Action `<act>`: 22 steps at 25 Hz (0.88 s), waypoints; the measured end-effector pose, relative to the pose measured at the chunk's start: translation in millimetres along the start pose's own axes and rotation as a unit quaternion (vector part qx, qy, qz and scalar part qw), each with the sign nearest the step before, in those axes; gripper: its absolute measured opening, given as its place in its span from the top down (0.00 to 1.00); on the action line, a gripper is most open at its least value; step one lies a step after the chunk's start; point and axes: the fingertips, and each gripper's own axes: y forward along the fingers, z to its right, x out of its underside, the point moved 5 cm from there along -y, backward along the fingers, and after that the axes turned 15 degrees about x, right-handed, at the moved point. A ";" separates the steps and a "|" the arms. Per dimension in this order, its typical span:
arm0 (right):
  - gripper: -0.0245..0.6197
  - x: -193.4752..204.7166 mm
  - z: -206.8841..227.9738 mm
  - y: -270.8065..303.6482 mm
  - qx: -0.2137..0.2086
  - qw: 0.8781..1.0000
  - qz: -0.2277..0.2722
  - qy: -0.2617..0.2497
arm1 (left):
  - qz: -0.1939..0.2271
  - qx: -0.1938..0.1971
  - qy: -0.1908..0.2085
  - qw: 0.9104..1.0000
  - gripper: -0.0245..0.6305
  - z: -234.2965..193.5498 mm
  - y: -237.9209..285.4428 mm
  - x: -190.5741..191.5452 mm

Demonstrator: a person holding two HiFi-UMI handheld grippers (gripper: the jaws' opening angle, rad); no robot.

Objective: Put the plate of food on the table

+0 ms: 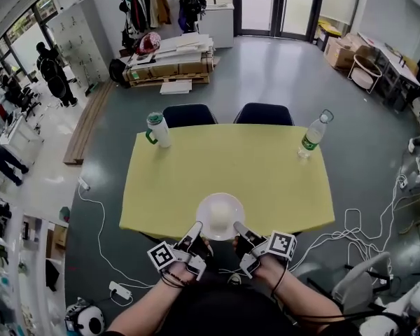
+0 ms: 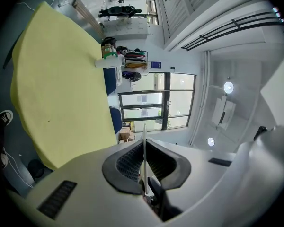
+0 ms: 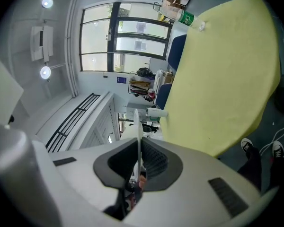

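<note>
The person stands at the near edge of the yellow surface (image 1: 231,159) with a white plate (image 1: 220,214) held between both tools. The left hand-held gripper (image 1: 196,231) pinches the rim on its near-left side and the right hand-held gripper (image 1: 239,231) pinches it on the near-right. In each gripper view the thin white rim (image 2: 144,143) runs edge-on between the ribbed pads, which are closed onto it. The plate sits over the near edge of the surface; I can't tell whether it rests there or hangs just above. What lies on it looks pale and I can't name it.

To do this well, I'd say both sides should go down level and together, with the plate pushed a little further in so it isn't perched on the edge, and the jaws should let go only once its base is flat. The green-capped bottle (image 1: 157,129) and the water bottle (image 1: 311,137) stand well apart at the far corners, so they are no obstacle.
</note>
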 end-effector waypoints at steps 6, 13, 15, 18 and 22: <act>0.93 -28.3 -12.8 52.4 0.015 1.000 0.026 0.002 | -0.025 0.002 -0.013 1.000 0.93 -16.9 39.6 -56.7; 0.93 -57.1 -35.1 94.4 0.020 0.998 0.059 0.014 | -0.057 0.007 -0.023 0.998 0.93 -23.2 83.9 -107.6; 0.93 -63.4 -36.9 101.5 0.026 0.997 0.068 0.013 | -0.068 0.009 -0.024 0.997 0.93 -27.3 93.7 -117.0; 0.93 -73.0 -38.8 112.1 0.030 0.996 0.078 0.013 | -0.077 0.015 -0.027 0.997 0.93 -31.6 107.6 -127.3; 0.93 -84.8 -35.8 118.7 0.037 0.996 0.078 0.013 | -0.076 0.013 -0.035 0.996 0.93 -43.3 118.9 -130.0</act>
